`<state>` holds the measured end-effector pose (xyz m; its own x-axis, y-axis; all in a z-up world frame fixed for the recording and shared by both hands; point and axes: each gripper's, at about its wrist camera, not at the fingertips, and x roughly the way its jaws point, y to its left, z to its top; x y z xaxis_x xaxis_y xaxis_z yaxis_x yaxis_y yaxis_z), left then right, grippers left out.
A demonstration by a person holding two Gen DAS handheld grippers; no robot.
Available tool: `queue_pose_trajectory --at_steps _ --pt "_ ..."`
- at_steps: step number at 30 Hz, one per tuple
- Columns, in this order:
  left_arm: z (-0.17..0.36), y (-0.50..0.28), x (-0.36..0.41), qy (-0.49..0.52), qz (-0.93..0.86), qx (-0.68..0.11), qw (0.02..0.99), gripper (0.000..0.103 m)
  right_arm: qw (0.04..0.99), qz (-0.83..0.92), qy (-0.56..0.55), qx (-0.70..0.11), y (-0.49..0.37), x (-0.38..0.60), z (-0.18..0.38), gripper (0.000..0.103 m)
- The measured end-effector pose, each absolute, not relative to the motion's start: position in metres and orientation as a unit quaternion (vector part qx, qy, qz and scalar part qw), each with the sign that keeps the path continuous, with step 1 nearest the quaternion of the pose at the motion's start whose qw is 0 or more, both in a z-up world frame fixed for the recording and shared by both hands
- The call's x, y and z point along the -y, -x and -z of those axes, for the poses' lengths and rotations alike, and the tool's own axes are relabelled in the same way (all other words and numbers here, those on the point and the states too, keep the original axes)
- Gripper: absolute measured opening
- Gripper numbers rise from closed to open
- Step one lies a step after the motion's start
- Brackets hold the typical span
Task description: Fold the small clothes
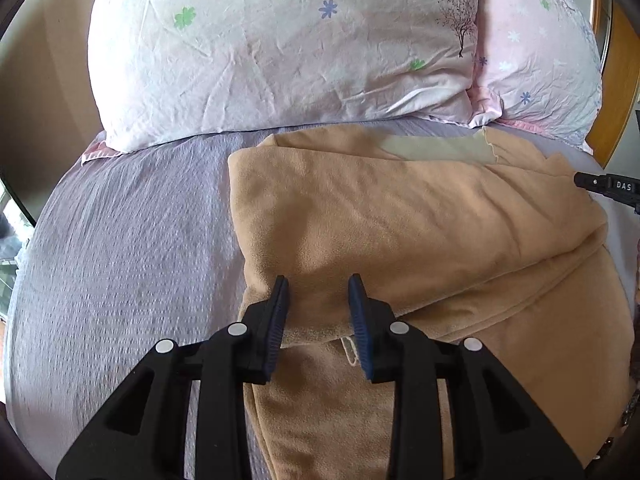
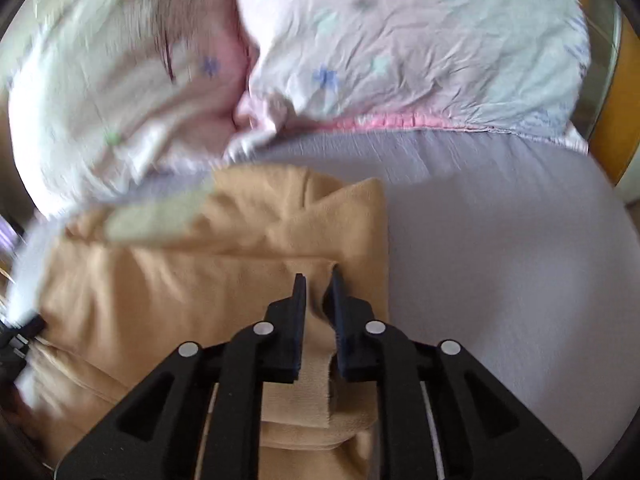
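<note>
A tan fleece garment [image 1: 400, 220] lies partly folded on the grey bed sheet [image 1: 120, 260], with a pale waistband [image 1: 436, 150] at its far edge. My left gripper [image 1: 319, 286] is open, its jaws standing either side of a raised fold near the garment's left edge. In the right wrist view the same garment [image 2: 180, 280] fills the lower left. My right gripper [image 2: 318, 284] is nearly closed on a fold of the garment at its right edge, with cloth running between the pads. The right gripper's tip shows in the left wrist view [image 1: 608, 188].
Two pale floral pillows [image 1: 280, 52] [image 1: 540, 60] lie across the far side of the bed. A wooden headboard [image 1: 624, 92] stands at the right. Bare grey sheet [image 2: 500, 260] stretches to the right of the garment. The right wrist view is motion-blurred.
</note>
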<state>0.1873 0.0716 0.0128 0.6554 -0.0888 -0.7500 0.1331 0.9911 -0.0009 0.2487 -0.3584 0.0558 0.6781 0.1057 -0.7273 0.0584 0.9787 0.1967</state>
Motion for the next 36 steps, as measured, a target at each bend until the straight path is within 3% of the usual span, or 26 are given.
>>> queue_pose_trajectory --at_steps 2,5,6,11,13,16,20,25,33,36 --pt "-0.017 -0.182 -0.074 -0.01 0.074 -0.394 0.916 0.04 0.908 -0.058 -0.114 -0.4 -0.243 0.351 -0.058 0.043" --pt "-0.009 -0.186 -0.072 -0.002 0.083 -0.409 0.909 0.048 0.87 -0.072 -0.127 -0.472 -0.254 0.347 -0.021 0.053" --pt "-0.002 -0.19 -0.071 0.003 0.085 -0.422 0.903 0.048 0.884 -0.078 -0.13 -0.442 -0.248 0.347 -0.022 0.053" --pt "-0.012 -0.176 -0.078 0.036 0.105 -0.418 0.901 0.049 0.869 -0.101 -0.184 -0.447 -0.232 0.361 -0.03 0.056" --pt "-0.026 -0.144 -0.085 0.06 0.154 -0.398 0.903 0.049 0.873 -0.161 -0.191 -0.42 -0.195 0.367 -0.044 0.061" --pt "-0.039 -0.08 -0.108 0.088 0.238 -0.373 0.893 0.05 0.875 -0.247 -0.167 -0.38 -0.118 0.368 -0.065 0.084" --pt "-0.035 0.007 -0.151 0.135 0.306 -0.355 0.873 0.065 0.853 -0.334 -0.146 -0.375 -0.012 0.381 -0.068 0.094" --pt "0.004 0.078 -0.181 0.173 0.311 -0.375 0.856 0.069 0.825 -0.319 -0.143 -0.444 0.074 0.41 -0.033 0.094" --pt "0.066 0.048 -0.148 0.196 0.303 -0.42 0.833 0.07 0.794 -0.281 -0.211 -0.496 0.036 0.418 0.048 0.092" --pt "0.078 0.034 -0.135 0.204 0.299 -0.429 0.828 0.07 0.781 -0.296 -0.224 -0.502 0.024 0.408 0.068 0.08"
